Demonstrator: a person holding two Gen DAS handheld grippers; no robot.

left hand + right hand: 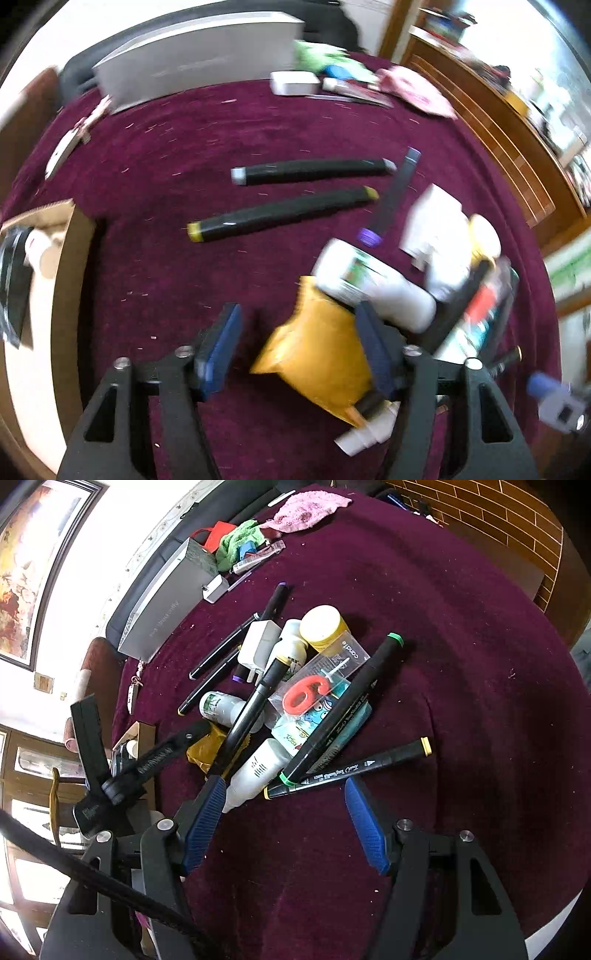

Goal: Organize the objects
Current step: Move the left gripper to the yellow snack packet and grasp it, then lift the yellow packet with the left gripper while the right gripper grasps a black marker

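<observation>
Bare maroon cloth [461, 635] right of the cluttered pile [295, 701].

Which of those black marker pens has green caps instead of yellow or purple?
The green-capped marker lying slanted on top of the pile, across the candle packet. The marker just below it has yellow ends.

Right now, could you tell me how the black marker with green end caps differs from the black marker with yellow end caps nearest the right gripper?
The black marker with green end caps leans steeply, propped on the pile of packets; the black marker with yellow end caps lies flatter, mostly on the maroon cloth. The green-capped one's lower end crosses over the yellow-capped one. Both are long, black and printed with white lettering.
</observation>
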